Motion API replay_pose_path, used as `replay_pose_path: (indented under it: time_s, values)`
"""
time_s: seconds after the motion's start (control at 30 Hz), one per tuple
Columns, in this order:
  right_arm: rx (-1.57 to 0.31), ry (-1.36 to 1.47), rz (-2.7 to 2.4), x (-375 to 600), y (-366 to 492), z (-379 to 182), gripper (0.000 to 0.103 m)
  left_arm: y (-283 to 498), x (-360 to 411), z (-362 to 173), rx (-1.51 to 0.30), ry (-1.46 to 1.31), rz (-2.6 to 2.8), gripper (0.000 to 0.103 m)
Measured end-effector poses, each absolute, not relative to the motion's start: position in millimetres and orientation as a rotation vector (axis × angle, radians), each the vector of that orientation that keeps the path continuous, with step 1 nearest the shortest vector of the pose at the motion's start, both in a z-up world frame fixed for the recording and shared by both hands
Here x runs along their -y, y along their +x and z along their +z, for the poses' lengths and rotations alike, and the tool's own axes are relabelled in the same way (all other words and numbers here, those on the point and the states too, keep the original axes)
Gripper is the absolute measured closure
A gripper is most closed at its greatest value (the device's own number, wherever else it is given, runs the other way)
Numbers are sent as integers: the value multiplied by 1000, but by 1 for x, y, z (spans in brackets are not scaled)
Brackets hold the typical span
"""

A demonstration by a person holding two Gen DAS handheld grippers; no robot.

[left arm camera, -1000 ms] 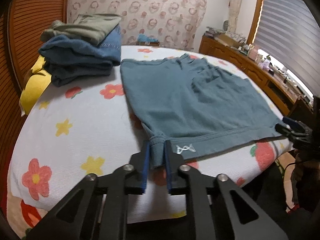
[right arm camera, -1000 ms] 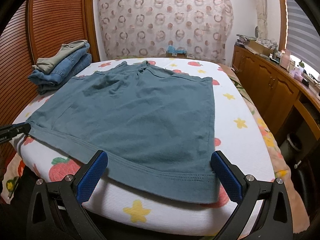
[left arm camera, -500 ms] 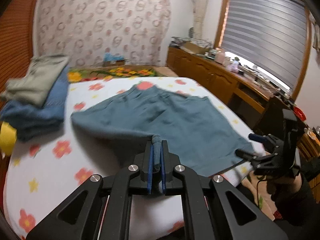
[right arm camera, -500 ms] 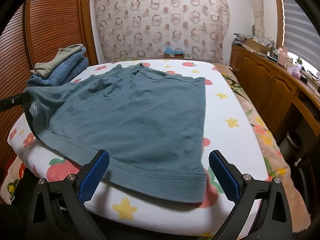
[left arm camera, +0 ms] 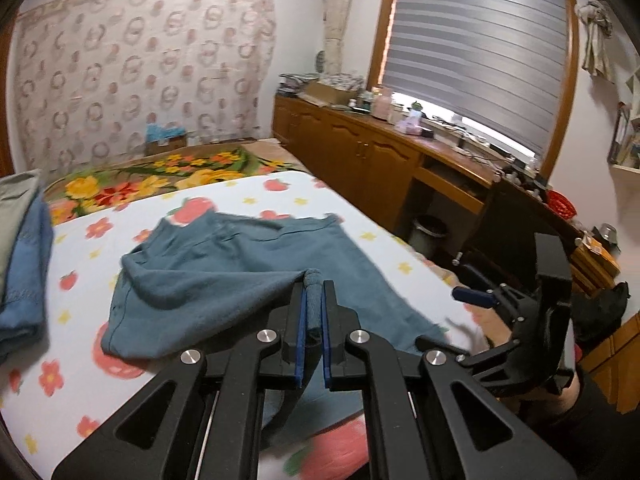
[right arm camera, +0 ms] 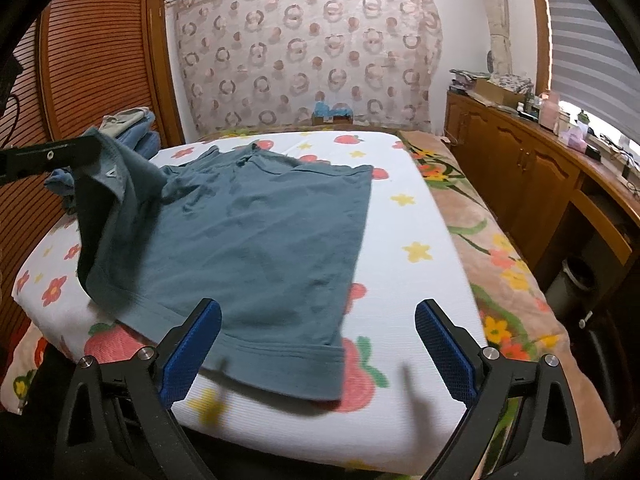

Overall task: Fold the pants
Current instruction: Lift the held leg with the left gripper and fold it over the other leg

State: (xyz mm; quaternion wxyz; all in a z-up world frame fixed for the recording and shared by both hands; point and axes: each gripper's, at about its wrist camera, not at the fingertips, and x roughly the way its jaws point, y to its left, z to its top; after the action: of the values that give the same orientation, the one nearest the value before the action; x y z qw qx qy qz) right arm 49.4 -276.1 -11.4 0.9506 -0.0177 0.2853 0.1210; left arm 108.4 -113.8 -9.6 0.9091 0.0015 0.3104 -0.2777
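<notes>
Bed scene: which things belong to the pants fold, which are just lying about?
In the job:
- teal shorts
- left tongs, shut on a shorts corner
- right tongs, open

Lying about:
- folded clothes stack
- bin
- counter clutter

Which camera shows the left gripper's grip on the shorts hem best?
The left wrist view: the left gripper pinches the teal shorts hem between its blue pads. The right wrist view shows only a finger lifting that corner.
</notes>
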Motion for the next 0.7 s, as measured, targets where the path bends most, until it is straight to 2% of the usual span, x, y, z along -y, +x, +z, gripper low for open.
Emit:
replay_pose_path:
  time_s: [0.3, 0.47, 0.5, 0.7]
  values:
    - [-575, -18, 229, 276, 44, -14, 5, 110, 134, -12, -670, 21, -586, 94]
    - [-579, -10, 229, 273, 48, -15, 5, 107, 127, -13, -646, 29, -549, 70]
    - [-580, -10, 230, 272, 47, -15, 5, 106, 124, -12, -641, 29, -544, 59]
    - [-577, -13, 248, 271, 49, -13, 7, 103, 105, -20, -643, 62, -482, 56]
